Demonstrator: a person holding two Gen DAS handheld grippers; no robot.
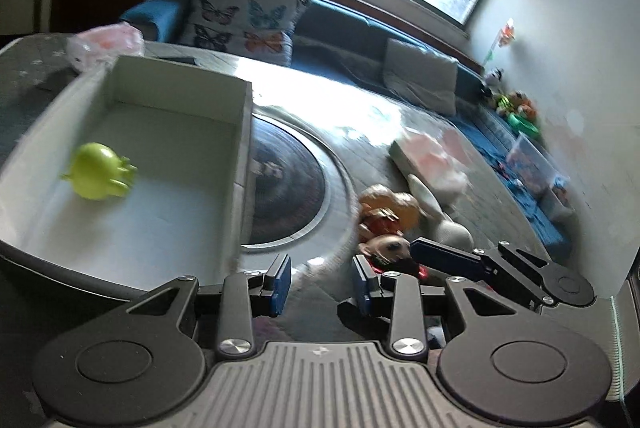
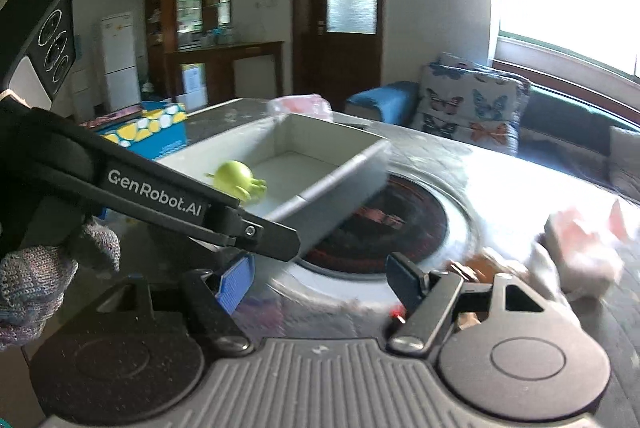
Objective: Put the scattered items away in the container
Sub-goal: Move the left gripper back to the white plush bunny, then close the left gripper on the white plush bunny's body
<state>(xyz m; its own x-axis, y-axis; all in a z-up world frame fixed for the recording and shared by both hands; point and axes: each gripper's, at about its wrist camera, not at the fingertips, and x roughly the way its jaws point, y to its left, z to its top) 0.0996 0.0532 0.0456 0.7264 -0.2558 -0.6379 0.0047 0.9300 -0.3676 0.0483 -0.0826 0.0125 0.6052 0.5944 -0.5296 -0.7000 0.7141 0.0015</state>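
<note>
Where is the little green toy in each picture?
Left wrist view: the green toy lies at the left, inside the white box, near its left side.
Right wrist view: the same toy sits left of centre, inside the box.
Shared landmark: the butterfly cushion behind the table.

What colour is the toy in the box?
Lime green. The toy in the box shows best in the left wrist view.
</note>
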